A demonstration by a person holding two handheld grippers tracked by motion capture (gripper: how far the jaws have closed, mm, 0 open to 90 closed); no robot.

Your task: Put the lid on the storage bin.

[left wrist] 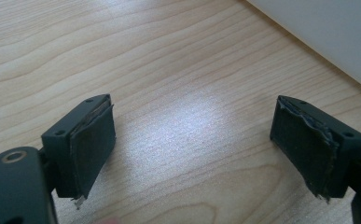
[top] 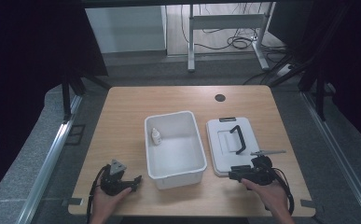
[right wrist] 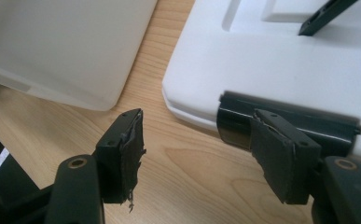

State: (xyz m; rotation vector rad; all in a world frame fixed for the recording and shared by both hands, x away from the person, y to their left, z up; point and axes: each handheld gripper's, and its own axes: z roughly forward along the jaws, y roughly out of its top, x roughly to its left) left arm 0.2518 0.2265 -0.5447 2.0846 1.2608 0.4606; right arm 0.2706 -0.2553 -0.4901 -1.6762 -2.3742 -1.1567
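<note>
A white open bin (top: 177, 179) stands at the middle of the wooden table (top: 127, 107), with a small white bottle (top: 155, 136) upright inside near its left wall. To its right lies a white lid (top: 225, 156) with a black handle (top: 236, 138). My left gripper (top: 136, 183) rests open on the table at the bin's front left corner; between its jaws (left wrist: 192, 144) is bare wood. My right gripper (top: 232, 174) is open at the lid's front edge. Its jaws (right wrist: 201, 149) point at the gap between the bin (right wrist: 61, 46) and the lid (right wrist: 271, 60), the right one by a black latch (right wrist: 290, 122).
A thin grey metal tool (top: 267, 152) lies across the lid's right edge, just beyond my right hand. A round dark hole (top: 220, 98) sits in the tabletop at the back. The bin wall (left wrist: 327, 32) is close on the left gripper's far right.
</note>
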